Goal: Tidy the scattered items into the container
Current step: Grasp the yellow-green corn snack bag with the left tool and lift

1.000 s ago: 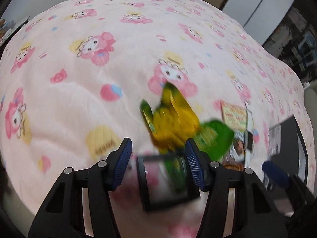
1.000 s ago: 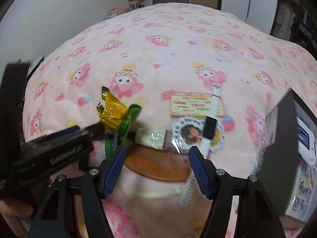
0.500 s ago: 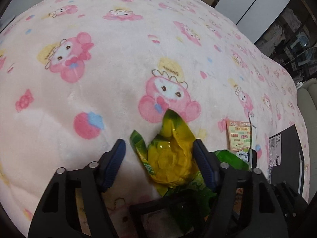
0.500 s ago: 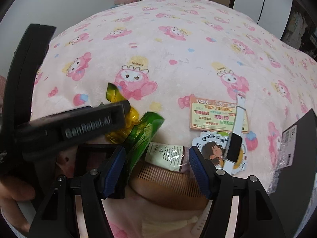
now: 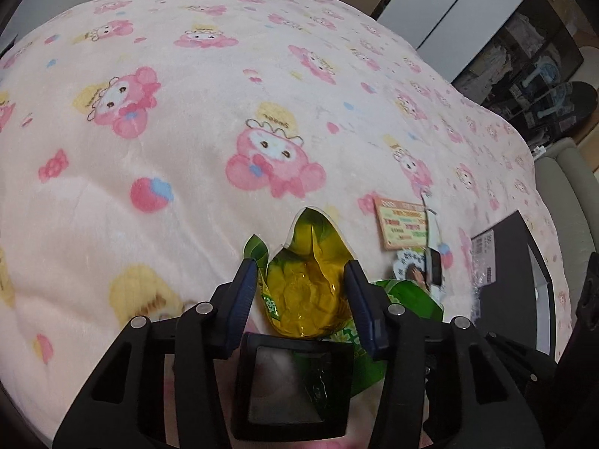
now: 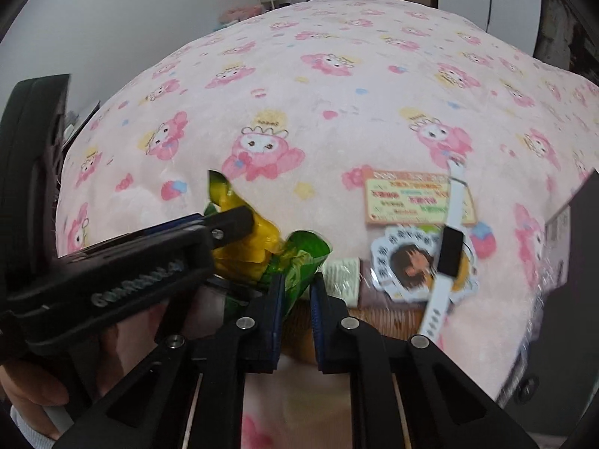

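Hand-held gripper, left [image 5: 301, 284]: blue-padded jaws just closing around a crinkly yellow-and-green foil snack packet [image 5: 305, 292], which sits between them; whether the pads press it yet cannot be told.

Hand-held gripper, right [image 6: 297, 292]: jaws just closed to a narrow gap, pinching the near end of a glossy green plastic wrapper [image 6: 299, 262] that lies just right of the yellow packet.

Beyond the right hand-held gripper, to its right: a small pale sachet [image 6: 342, 273], a brown wooden comb [image 6: 382, 321] close under the fingers, a round die-cut sticker with a cartoon face [image 6: 411, 262], an orange-bordered printed card [image 6: 408, 198], and a white-strapped smartwatch [image 6: 447, 250] lying across card and sticker.

Far right: a black box-like container [image 5: 513, 280], only its rim and wall in view.

Step in hand, as judged: pickup of two wrappers at once, neither yet lifted off the pink cartoon-print bed blanket [image 5: 187, 149]. Next move calls for a lift, then a carry rightward over the watch and card to the container.

Room: blanket bare ahead and to the left; the two hand-held grippers stand close together, so they need care when lifting apart.
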